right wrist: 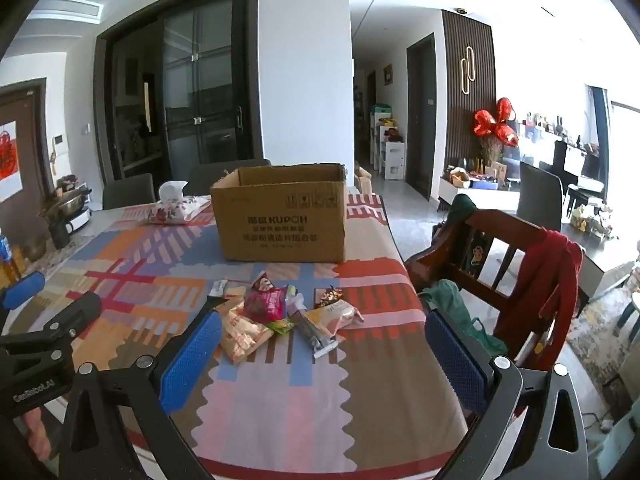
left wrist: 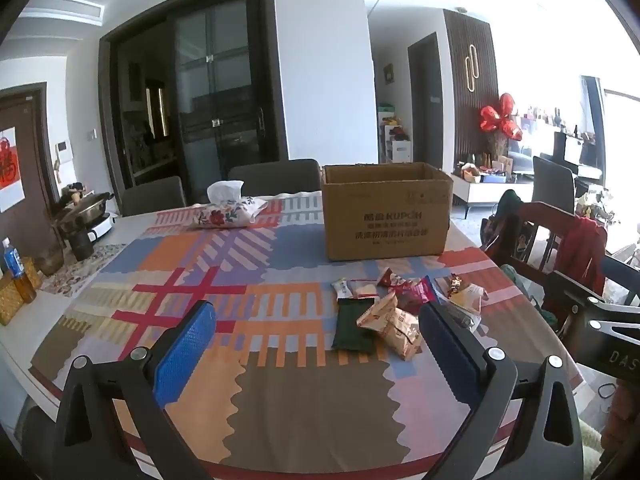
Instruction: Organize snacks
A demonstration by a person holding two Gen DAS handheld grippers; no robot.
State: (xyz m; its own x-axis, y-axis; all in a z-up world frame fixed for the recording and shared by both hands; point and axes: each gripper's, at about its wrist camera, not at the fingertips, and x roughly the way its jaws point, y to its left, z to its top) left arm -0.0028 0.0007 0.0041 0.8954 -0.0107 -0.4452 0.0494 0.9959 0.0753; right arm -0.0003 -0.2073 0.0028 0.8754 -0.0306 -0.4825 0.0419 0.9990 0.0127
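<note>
An open brown cardboard box (left wrist: 386, 216) (right wrist: 282, 220) stands on the patterned tablecloth (left wrist: 224, 280) (right wrist: 160, 280). In front of it lies a loose pile of snack packets (left wrist: 396, 308) (right wrist: 276, 316): a dark green pack (left wrist: 354, 330), tan crinkled packs (left wrist: 396, 326) (right wrist: 244, 336), a maroon bag (left wrist: 414, 294) (right wrist: 262, 300) and a pale pouch (right wrist: 334, 316). My left gripper (left wrist: 320, 344) hovers open just short of the pile, nothing between its blue pads. Over the near right part of the table my right gripper (right wrist: 324, 354) is open too, with the pile just beyond its pads.
A floral tissue pouch (left wrist: 230, 212) (right wrist: 176, 206) lies behind, left of the box. Bottles (left wrist: 16, 276) and a pot (left wrist: 86, 206) crowd the table's left end. A wooden chair (right wrist: 500, 264) draped with red cloth (right wrist: 548, 280) stands at the right edge. Grey chairs (left wrist: 276, 178) line the far side.
</note>
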